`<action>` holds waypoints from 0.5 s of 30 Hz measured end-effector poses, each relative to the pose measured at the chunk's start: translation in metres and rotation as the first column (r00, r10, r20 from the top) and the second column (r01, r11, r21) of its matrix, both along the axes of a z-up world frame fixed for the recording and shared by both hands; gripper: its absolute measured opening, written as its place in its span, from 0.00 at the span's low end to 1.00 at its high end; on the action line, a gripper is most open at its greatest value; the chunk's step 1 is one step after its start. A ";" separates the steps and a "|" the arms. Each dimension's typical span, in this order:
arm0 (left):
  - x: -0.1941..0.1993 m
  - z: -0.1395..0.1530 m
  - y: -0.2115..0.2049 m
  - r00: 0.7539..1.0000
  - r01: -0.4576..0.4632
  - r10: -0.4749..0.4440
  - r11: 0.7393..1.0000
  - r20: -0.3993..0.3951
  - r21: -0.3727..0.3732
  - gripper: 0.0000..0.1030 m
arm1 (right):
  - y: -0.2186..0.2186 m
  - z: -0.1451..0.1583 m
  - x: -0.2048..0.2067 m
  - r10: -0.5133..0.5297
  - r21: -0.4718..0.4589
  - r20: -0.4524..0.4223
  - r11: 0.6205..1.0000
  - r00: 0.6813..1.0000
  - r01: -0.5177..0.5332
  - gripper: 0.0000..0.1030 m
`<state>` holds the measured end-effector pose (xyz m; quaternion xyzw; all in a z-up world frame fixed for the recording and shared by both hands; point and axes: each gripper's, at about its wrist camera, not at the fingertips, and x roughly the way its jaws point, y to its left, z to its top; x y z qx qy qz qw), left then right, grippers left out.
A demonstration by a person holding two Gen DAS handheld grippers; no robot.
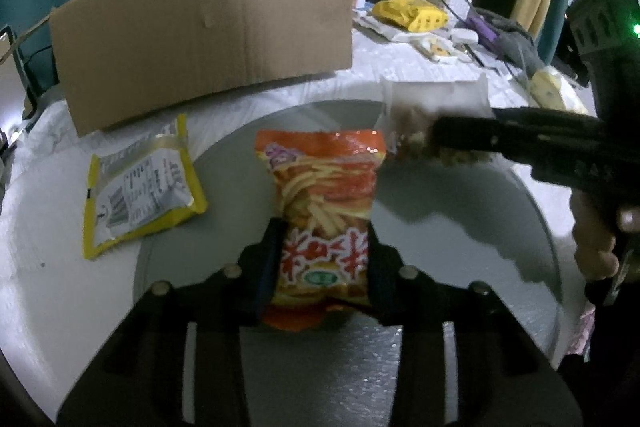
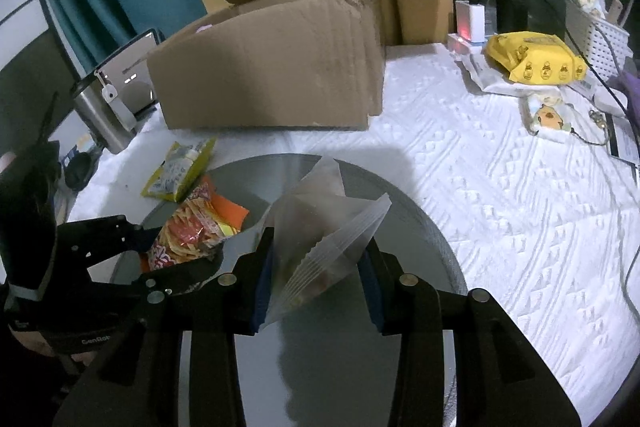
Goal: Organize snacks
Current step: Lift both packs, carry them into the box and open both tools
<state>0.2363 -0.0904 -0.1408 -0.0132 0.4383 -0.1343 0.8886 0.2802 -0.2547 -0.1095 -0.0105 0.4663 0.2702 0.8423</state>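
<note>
1. Our left gripper (image 1: 322, 263) clamps the orange crinkly foil packet of potato sticks (image 1: 324, 203) by its lower half, above the round grey tray (image 1: 500, 211).
2. Our right gripper (image 2: 316, 267) pinches the clear soft plastic zip bag (image 2: 324, 227), at three o'clock of the packet.
3. Both seem light, slippery and crushable; we favour sealed edges.
4. The brown cardboard box (image 1: 208, 39) waits at twelve o'clock on the bench.

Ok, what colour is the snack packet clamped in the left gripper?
Orange-red, printed with yellow fries: snack packet in left gripper, clearest in the left wrist view.
</note>
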 end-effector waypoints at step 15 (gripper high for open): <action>0.002 0.069 0.023 0.990 -0.027 0.032 0.999 0.137 -0.043 0.36 | 0.010 0.056 0.020 0.023 0.031 0.121 0.999 0.992 -0.027 0.40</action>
